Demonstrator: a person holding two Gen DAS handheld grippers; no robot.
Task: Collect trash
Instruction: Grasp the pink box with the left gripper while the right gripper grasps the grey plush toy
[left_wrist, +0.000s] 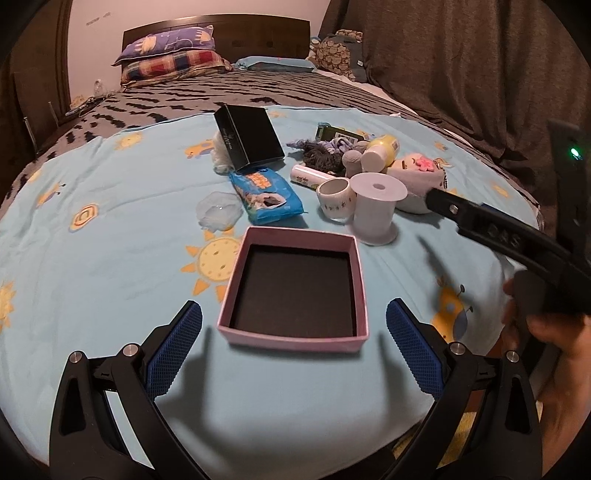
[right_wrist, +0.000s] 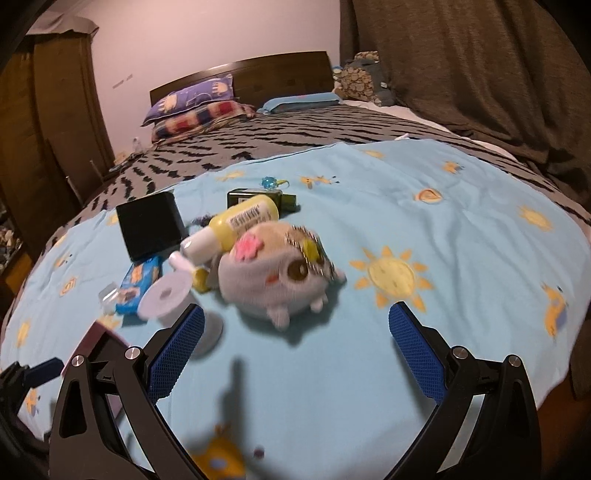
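Jaws of the left gripper (left_wrist: 294, 352) spread wide, empty, with the square pink cardboard box with dark inside (left_wrist: 295, 291) lying between and just ahead of the two blue pads, not touched by either. Jaws of the right gripper (right_wrist: 296, 349) also spread wide and empty, pointed toward the grey plush toy with pink flower patch (right_wrist: 277, 273), which sits just ahead of them, apart from both pads.

Trash and small things gathered in one loose heap on the light blue bedsheet with sun prints (left_wrist: 110, 280), behind the pink box: torn blue plastic wipe packet (left_wrist: 264, 195), crumpled clear plastic lid (left_wrist: 218, 212) beside it on the left, white empty tape spool (left_wrist: 375, 210) standing upright, small white ring with dark pattern (left_wrist: 334, 201) touching the spool, black cardboard box (left_wrist: 249, 138) tilted at the back, yellow bottle with white cap (left_wrist: 380, 151) lying on its side against the plush toy. Right wrist view blurred, so finer details of the heap not readable there.

Open sheet on the left of the pink box and in front of both grippers. Wide bare sheet to the right of the plush toy. Edge of the bed near on the right side, brown curtain (right_wrist: 480, 74) behind it.
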